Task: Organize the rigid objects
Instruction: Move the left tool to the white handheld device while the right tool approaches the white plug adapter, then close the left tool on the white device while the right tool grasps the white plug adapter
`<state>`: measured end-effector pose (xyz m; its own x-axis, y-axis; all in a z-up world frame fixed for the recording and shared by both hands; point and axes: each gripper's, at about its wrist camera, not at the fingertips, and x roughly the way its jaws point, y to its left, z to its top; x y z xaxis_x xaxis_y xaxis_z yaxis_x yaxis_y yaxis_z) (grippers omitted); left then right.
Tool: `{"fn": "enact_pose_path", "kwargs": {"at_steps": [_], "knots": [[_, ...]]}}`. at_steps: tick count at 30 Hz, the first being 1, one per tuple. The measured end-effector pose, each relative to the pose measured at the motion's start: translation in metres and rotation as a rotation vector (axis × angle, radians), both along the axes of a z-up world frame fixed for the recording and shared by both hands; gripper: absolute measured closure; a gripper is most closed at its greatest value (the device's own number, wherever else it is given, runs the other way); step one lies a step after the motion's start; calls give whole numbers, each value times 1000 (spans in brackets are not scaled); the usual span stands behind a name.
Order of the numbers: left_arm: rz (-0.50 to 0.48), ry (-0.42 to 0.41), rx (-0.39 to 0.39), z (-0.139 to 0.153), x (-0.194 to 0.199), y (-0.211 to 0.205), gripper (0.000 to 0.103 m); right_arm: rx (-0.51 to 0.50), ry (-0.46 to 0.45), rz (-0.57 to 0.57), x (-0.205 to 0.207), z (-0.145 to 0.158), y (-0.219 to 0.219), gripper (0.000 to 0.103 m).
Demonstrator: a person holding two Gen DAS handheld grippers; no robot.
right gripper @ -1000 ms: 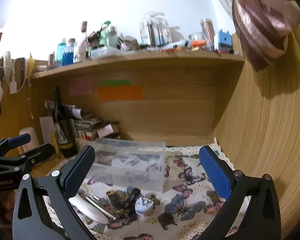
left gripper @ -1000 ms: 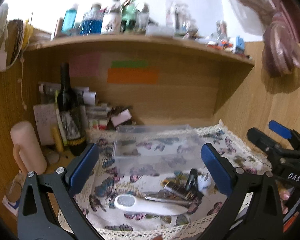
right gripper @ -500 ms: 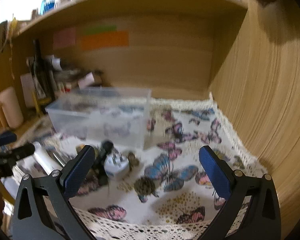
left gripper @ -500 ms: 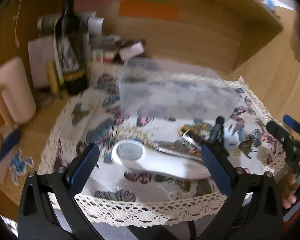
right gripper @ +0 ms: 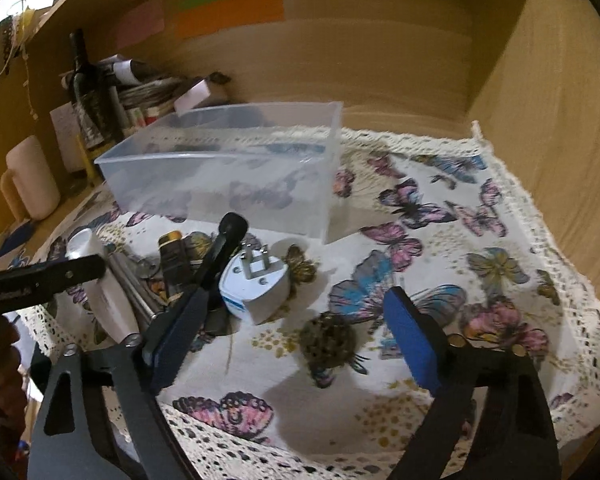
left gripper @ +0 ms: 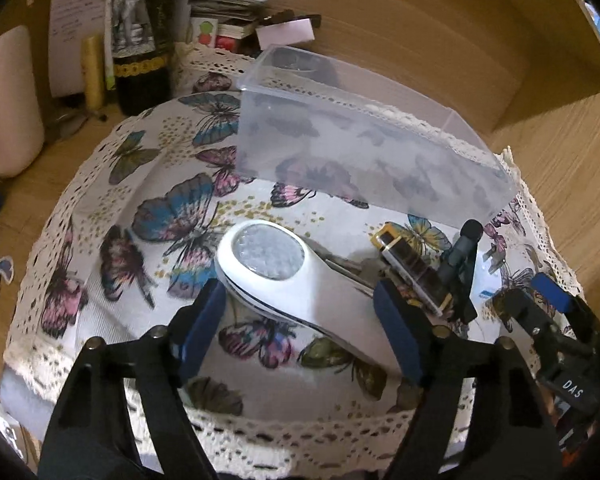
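Left wrist view shows the left gripper [left gripper: 300, 312] has dropped from shelf height to straddle the white handheld device [left gripper: 288, 276] on the butterfly cloth [left gripper: 100, 200], fingers spread and not yet clamping (right gripper [right gripper: 296, 324] likewise gaping beside the plug adapter [right gripper: 256, 284]), so a pickup toward the clear bin [left gripper: 364, 152] looks imminent.

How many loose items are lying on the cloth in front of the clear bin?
5 visible: white handheld device between the left tool's open fingers; metal tweezers beside it; gold-trimmed lighter; black pen-like item; white plug adapter ahead of the right tool. More may be hidden.
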<state>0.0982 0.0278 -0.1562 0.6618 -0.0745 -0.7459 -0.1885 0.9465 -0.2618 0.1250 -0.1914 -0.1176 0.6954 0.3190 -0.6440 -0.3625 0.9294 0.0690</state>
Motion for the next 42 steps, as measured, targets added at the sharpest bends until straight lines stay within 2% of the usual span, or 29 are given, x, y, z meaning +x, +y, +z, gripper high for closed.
{"fn": "enact_pose_path", "kwargs": {"at_steps": [5, 7, 11, 15, 18, 24, 28, 32, 34, 37, 42], "knots": [[-41, 22, 15, 1, 18, 0, 36, 4, 41, 20, 9, -3, 8, 26], [-71, 26, 46, 3, 24, 1, 42, 4, 73, 26, 15, -7, 13, 35], [-142, 28, 74, 7, 28, 6, 57, -9, 91, 16, 20, -10, 18, 46], [-162, 28, 141, 11, 27, 14, 62, -18, 104, 19, 25, -10, 20, 54], [-184, 33, 168, 11, 26, 18, 62, -32, 105, 20, 27, -9, 21, 60], [-223, 97, 187, 1, 41, 13, 61, -30, 135, 21, 32, -10, 20, 60], [-241, 111, 187, -5, 50, 9, 60, -37, 147, 19, 36, -12, 22, 60], [-255, 95, 229, -4, 51, 4, 62, -59, 150, 19, 40, -15, 26, 60], [-254, 83, 249, -3, 49, 3, 63, -55, 147, 21, 40, -14, 27, 66], [-247, 65, 236, 2, 47, 4, 63, -45, 141, 12, 40, -13, 23, 66], [-225, -14, 238, 25, 35, 5, 63, -20, 102, -4, 35, 0, 18, 66]]}}
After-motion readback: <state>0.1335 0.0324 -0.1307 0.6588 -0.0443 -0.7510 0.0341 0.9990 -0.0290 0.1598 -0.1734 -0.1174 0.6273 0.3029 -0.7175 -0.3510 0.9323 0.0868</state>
